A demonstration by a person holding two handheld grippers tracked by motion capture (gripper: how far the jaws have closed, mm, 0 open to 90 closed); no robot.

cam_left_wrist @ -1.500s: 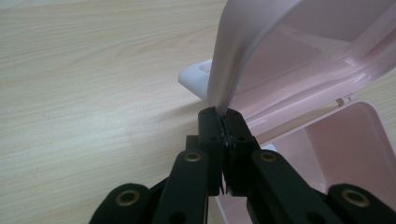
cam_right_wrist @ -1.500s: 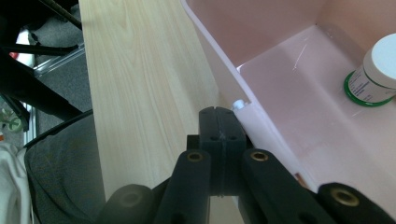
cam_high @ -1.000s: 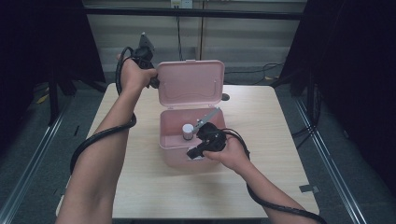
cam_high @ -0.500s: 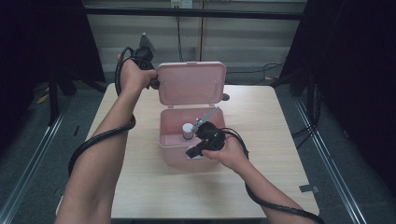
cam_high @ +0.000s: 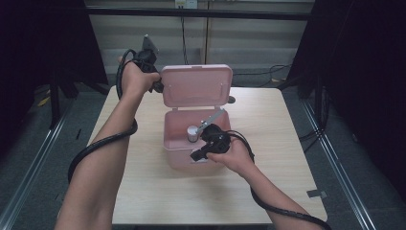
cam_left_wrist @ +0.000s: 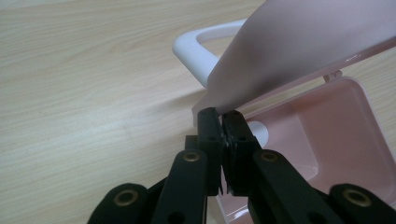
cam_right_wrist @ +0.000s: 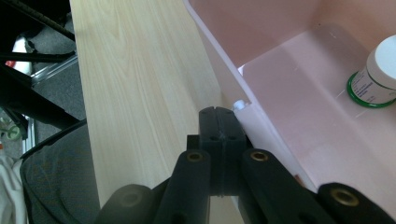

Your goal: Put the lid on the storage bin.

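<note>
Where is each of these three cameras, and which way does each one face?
High view: above the person's side, looking forward and down on the pale wooden table; both forearms show.
Left gripper view: rides the left gripper, whose shut jaws pinch the open pink plastic box's lid.
Right gripper view: rides the right gripper, jaws shut at the box's front wall.
Shared: the small white-capped bottle inside the box also shows from above.

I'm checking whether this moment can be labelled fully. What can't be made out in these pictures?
- Label text on the small bottle: right gripper view, too small, cut by the edge.
- Front of the pink box: high view, right gripper and hand cover it.
- White handle: left gripper view, the raised lid hides its far end.
</note>
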